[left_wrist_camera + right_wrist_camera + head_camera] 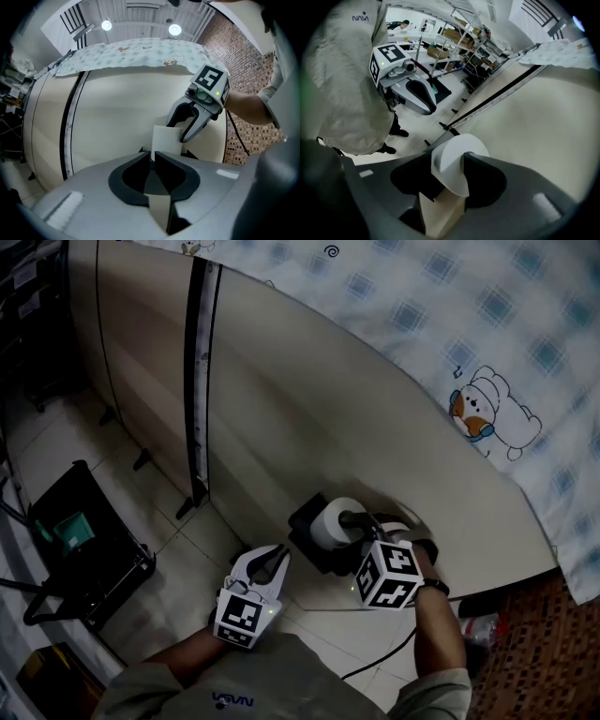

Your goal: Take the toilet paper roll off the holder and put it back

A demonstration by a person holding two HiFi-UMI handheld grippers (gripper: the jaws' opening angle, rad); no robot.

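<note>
The roll (334, 519) sits on its holder (309, 545) against the beige panel. The right gripper (449, 161) straddles it with fingers spread wide, not pinching yet, so the take-off step looks just begun. The left gripper (153, 157) hovers beside, fingers nearly together and empty. Next: close on the roll and slide it along the holder's arm, keeping it straight.

NASA lettering (360, 18) showing in dark print on the person's pale sweatshirt (344, 89), the same logo appearing upside down in the head view, nothing else reading clearly
</note>
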